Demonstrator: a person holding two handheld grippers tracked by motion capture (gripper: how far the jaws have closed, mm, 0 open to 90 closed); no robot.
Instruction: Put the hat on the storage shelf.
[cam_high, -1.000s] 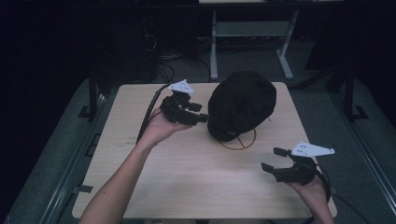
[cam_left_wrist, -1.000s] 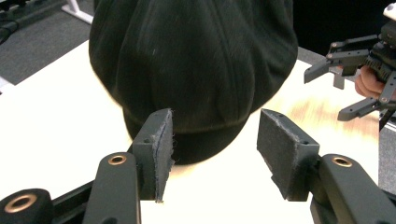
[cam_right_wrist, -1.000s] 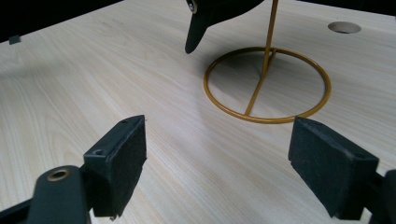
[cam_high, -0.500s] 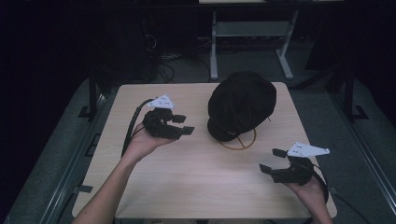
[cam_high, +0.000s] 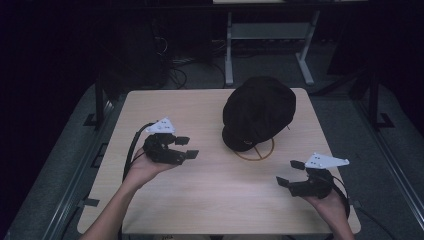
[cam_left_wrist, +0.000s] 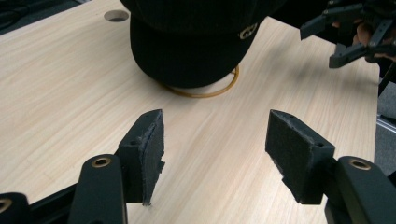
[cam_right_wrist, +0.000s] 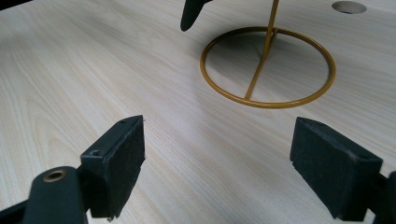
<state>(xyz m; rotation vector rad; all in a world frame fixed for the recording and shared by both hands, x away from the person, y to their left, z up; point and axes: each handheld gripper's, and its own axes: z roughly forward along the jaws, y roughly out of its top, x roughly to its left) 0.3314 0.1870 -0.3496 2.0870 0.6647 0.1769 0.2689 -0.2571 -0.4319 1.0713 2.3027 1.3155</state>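
Black cap (cam_high: 260, 112) sits on a gold wire stand (cam_high: 256, 151) at the upper right of the light wood desk (cam_high: 210, 200). Left tongs (cam_high: 185, 148) at centre-left and right tongs (cam_high: 289, 173) at lower right both gape wide, holding nothing, bare desk between them and the cap.

Left hand-held gripper (cam_high: 186, 148) jaws apart, empty; right hand-held gripper (cam_high: 291, 172) jaws apart, empty.
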